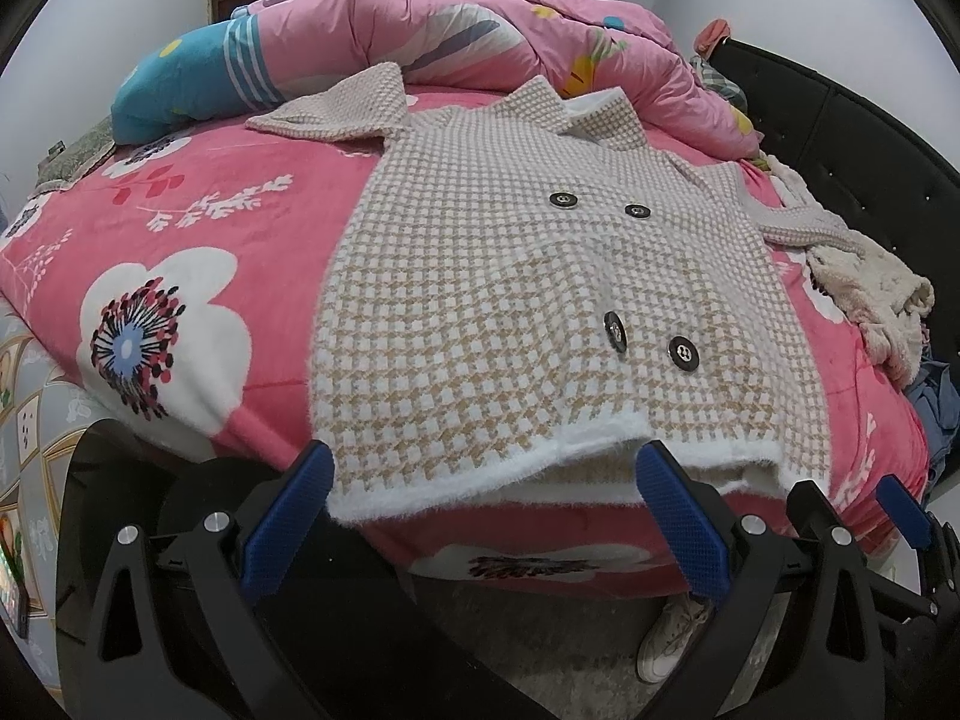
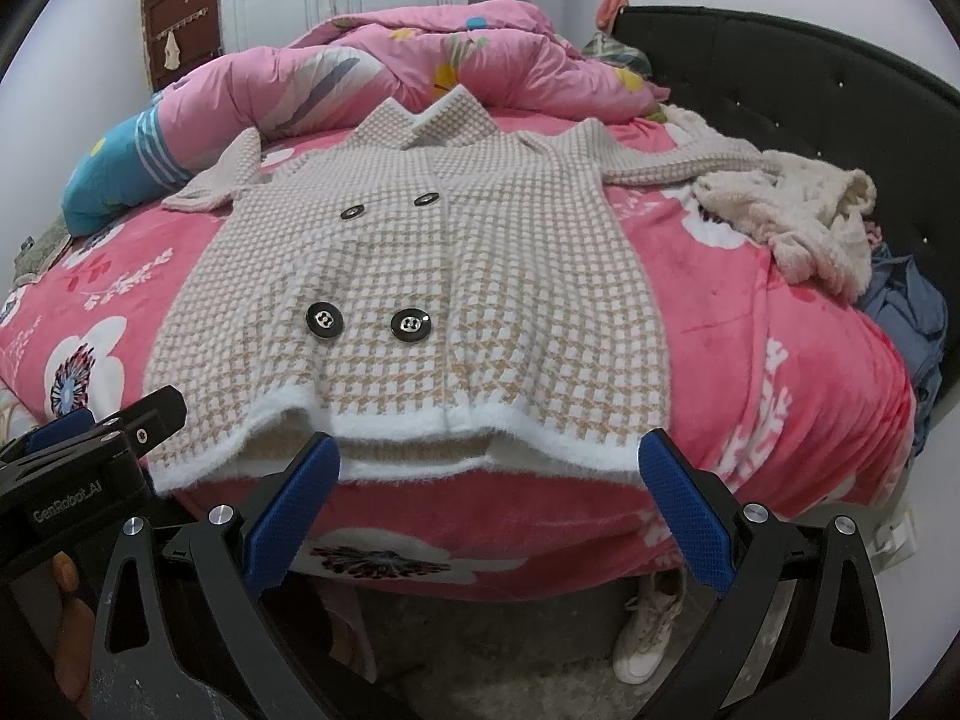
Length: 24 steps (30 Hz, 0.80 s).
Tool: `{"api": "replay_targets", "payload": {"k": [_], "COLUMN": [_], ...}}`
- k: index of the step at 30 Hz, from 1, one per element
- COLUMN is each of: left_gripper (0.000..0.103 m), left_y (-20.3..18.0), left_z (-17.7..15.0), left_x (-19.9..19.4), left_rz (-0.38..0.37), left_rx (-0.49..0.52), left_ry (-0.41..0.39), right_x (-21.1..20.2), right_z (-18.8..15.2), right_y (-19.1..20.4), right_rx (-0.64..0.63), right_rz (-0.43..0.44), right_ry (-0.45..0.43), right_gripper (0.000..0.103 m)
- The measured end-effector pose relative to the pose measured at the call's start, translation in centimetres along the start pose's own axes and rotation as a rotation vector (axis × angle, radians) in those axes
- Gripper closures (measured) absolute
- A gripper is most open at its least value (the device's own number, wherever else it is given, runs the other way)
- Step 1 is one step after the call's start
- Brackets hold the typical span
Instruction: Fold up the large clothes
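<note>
Hovering spread wide at the near hem of the coat, the left gripper holds nothing, and the right gripper gapes the same way beside it at that hem. The coat lies flat, buttons up, on the pink bedspread. Beyond its collar sits a rumpled quilt; by its far sleeve, a cream fleece.

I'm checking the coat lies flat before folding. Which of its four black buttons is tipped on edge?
The lower-left button on the houndstooth coat: in the left wrist view it looks narrow and tilted, while the other three lie flat and round.
</note>
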State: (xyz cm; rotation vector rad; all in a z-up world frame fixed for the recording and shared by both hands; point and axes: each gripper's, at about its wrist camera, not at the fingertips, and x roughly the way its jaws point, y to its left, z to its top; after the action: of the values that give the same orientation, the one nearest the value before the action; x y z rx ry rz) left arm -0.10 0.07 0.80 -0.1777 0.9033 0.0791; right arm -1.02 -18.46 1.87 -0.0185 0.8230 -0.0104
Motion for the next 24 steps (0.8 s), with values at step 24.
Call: {"api": "replay_targets", "payload": {"k": [24], "left_gripper": [0.004], "left_y": [0.5], "left_z": [0.23], "left_x": [-0.13], "left_rz": [0.0], "left_rx": [-0.004], "left_ry": [-0.001], "right_x": [-0.22], "right_z": [0.02], "right_y": [0.16], "right_rx": [-0.004], "right_rz": [0.004], "right_ry": [0.0], "right_gripper": [0.007]}}
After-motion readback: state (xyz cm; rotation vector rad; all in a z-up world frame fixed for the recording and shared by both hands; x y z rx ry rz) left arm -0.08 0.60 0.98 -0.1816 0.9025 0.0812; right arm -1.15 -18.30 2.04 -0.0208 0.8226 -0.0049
